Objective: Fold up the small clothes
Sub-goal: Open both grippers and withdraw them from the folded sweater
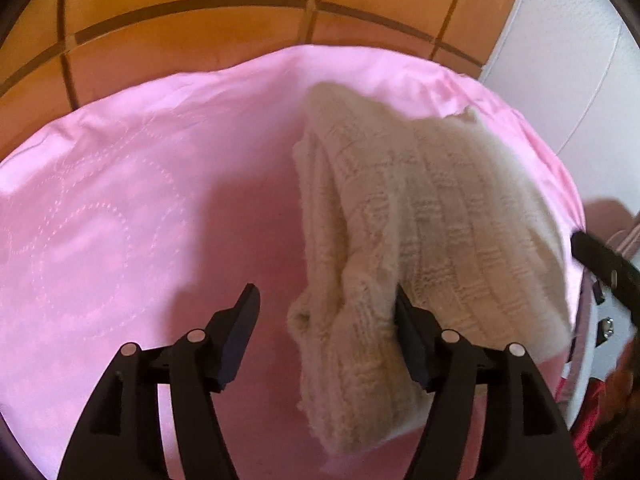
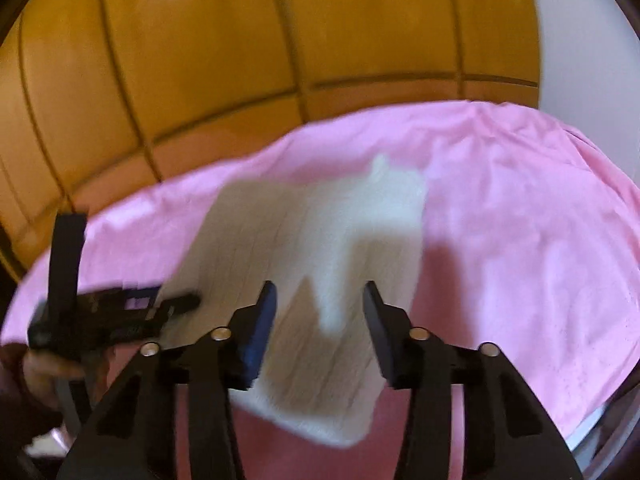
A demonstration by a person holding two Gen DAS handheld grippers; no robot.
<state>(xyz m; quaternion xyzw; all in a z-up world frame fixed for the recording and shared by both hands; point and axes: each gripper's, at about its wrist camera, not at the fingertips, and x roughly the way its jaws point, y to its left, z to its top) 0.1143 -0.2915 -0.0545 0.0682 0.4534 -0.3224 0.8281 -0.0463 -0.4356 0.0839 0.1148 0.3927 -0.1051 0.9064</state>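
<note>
Cream knitted garment (image 1: 404, 216), soft, light and floppy (likely to slump), lies on the pink cloth (image 1: 120, 200) from centre toward 4 o'clock; the left gripper (image 1: 326, 320) gapes, one fold between its jaws, unpinched. Right wrist view: the knit (image 2: 320, 248) sits centrally, blurred; right gripper (image 2: 320, 308) half-open, empty. Best pinched at a thick folded edge.

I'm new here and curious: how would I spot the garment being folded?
Find the pink quilted cover spread in front of the wooden panelling. On it lies a cream knitted garment, ribbed and fuzzy, the only pale woolly thing there, between black gripper fingers.
</note>
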